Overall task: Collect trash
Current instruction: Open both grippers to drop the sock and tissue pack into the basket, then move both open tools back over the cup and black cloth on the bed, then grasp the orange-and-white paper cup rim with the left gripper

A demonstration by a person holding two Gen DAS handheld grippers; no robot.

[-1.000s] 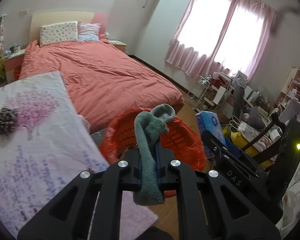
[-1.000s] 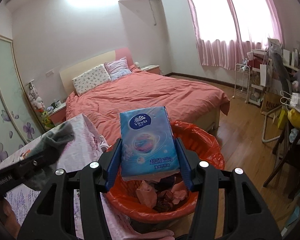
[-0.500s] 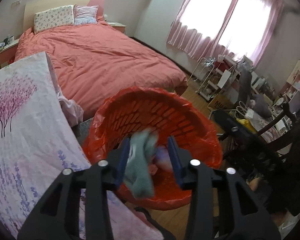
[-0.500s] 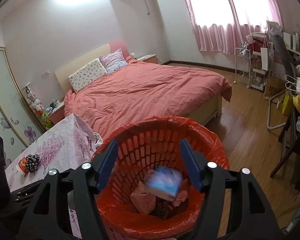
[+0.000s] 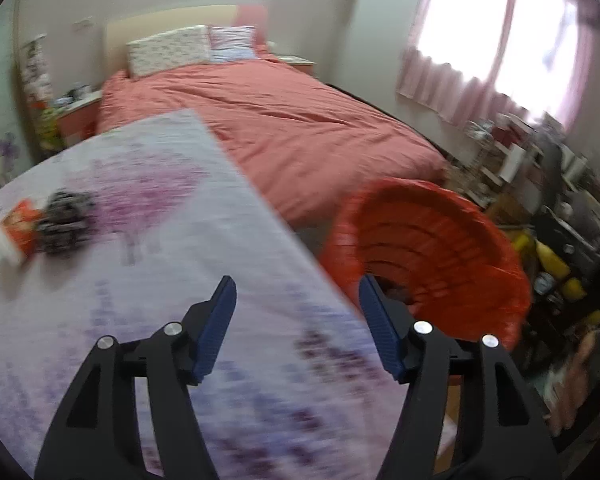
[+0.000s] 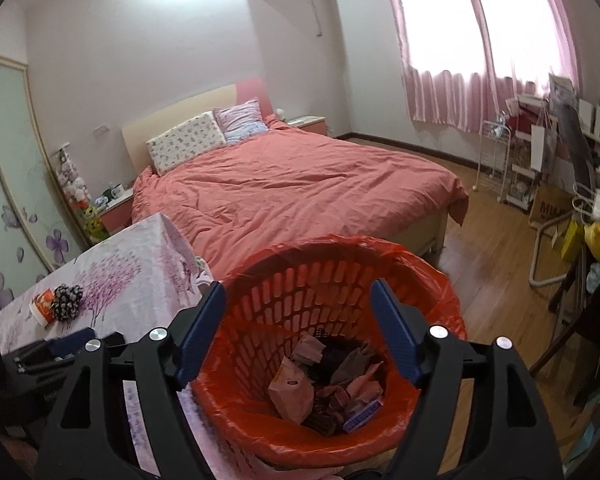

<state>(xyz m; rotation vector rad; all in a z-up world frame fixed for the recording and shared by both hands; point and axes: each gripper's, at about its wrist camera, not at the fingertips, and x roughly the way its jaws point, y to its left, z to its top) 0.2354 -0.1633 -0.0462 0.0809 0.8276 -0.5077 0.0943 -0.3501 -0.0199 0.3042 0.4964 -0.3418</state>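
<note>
An orange bin with a red liner (image 6: 340,280) (image 5: 440,240) stands beside the table and holds several scraps, among them a blue tissue pack (image 6: 362,412) and a grey sock (image 6: 354,362). My right gripper (image 6: 298,332) hangs over the bin, its jaws opening, nothing between them. My left gripper (image 5: 296,328) is above the table's flowered cloth (image 5: 160,300), jaws also opening and empty. On the cloth at the left lie an orange-and-white wrapper (image 5: 14,232) (image 6: 40,306) and a dark speckled bundle (image 5: 62,220) (image 6: 66,302).
A bed with a salmon cover (image 6: 300,188) fills the room behind the table and bin. Shelves, a chair and cluttered bags (image 6: 560,200) line the right wall under pink curtains. Wooden floor (image 6: 492,248) lies between bed and clutter.
Both grippers opened: the sock fell from the left and the tissue pack from the right into the bin. The left gripper then swung left and down over the table.
</note>
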